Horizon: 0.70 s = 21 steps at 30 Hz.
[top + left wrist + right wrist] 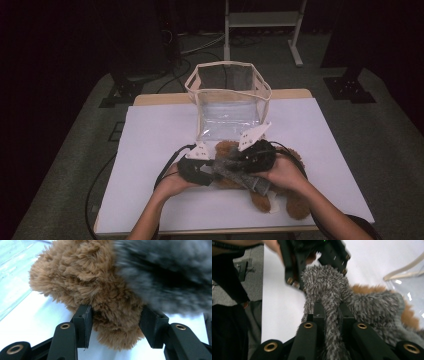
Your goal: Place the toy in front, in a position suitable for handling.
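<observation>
Brown plush bear (260, 192) lies on white table (150, 145), just in front of clear bag (230, 102); grey fuzzy scarf (240, 172) draped across bear; left gripper (115, 325) clamped on brown plush limb, jaws pressing fur both sides, at bear's left; right gripper (332, 312) closed tight on scarf strip (332, 322), over bear's middle; both hands close together, bag standing open behind bear.

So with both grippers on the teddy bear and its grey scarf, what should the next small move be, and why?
Probably draw the right gripper a little further from the bear. It is shut on the grey scarf, while the left gripper clamps a limb of the brown teddy bear and anchors it. The scarf looks draped across the bear, so a short pull should tension or free it.
</observation>
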{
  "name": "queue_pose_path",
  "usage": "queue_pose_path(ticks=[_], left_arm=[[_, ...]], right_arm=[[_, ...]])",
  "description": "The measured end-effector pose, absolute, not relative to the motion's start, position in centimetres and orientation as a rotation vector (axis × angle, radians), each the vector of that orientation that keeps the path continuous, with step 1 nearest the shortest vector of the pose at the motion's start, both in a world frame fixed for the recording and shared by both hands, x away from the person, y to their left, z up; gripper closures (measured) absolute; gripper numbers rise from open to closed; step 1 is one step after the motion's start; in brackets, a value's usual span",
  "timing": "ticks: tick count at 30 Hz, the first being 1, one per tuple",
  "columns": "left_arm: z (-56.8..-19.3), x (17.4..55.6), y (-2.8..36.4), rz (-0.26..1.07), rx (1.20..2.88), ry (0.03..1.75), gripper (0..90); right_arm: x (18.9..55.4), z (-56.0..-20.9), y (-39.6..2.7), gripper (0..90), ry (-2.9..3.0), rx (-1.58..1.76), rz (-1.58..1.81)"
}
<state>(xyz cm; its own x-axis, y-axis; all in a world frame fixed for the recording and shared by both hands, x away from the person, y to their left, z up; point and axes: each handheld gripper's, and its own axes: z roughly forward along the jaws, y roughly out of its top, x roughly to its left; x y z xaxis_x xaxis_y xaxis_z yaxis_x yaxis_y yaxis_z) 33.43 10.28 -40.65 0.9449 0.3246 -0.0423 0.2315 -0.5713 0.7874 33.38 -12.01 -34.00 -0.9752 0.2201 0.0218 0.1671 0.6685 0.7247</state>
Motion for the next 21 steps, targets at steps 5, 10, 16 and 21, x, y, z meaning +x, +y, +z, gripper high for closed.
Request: queue_pose_path(ticks=[5,10,16,21], left_arm=[[-40.7,33.0,10.0,0.115,2.206,0.359,47.2],[-40.7,32.8,10.3,0.103,2.204,0.355,47.0],[-40.7,32.7,10.2,0.086,2.213,0.337,47.3],[-40.7,32.6,9.8,0.081,2.228,0.328,47.4]], right_arm=[[35.0,-33.2,-11.6,79.7,2.765,0.345,1.177],[36.3,-33.5,-12.7,79.6,2.763,0.418,1.191],[36.5,-33.6,-15.1,79.6,2.749,0.498,1.171],[35.8,-33.4,-14.6,79.4,2.767,0.452,1.208]])
